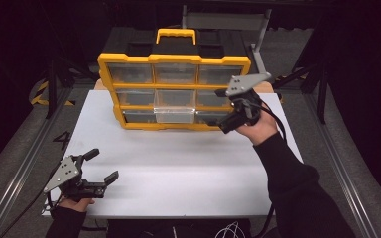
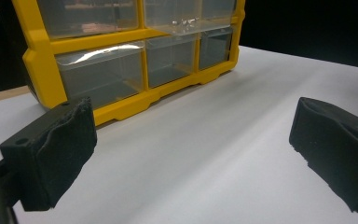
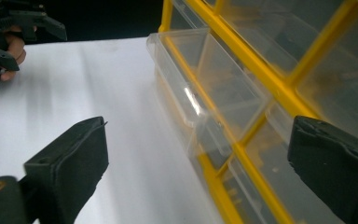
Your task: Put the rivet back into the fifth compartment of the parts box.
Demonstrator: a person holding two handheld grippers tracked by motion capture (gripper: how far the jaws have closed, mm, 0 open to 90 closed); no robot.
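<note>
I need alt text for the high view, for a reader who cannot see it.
A yellow plastic organiser with clear drawers stands at the far side of a white table, its bottom middle drawer pulled partly out. The right gripper hangs open by the cabinet's right end; the left gripper is open near the table's front left corner.

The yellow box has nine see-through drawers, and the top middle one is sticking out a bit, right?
Not quite. The drawer sticking out is the bottom middle one, not the top middle. The high view shows it poking forward from the yellow box. The rest is right.
</note>
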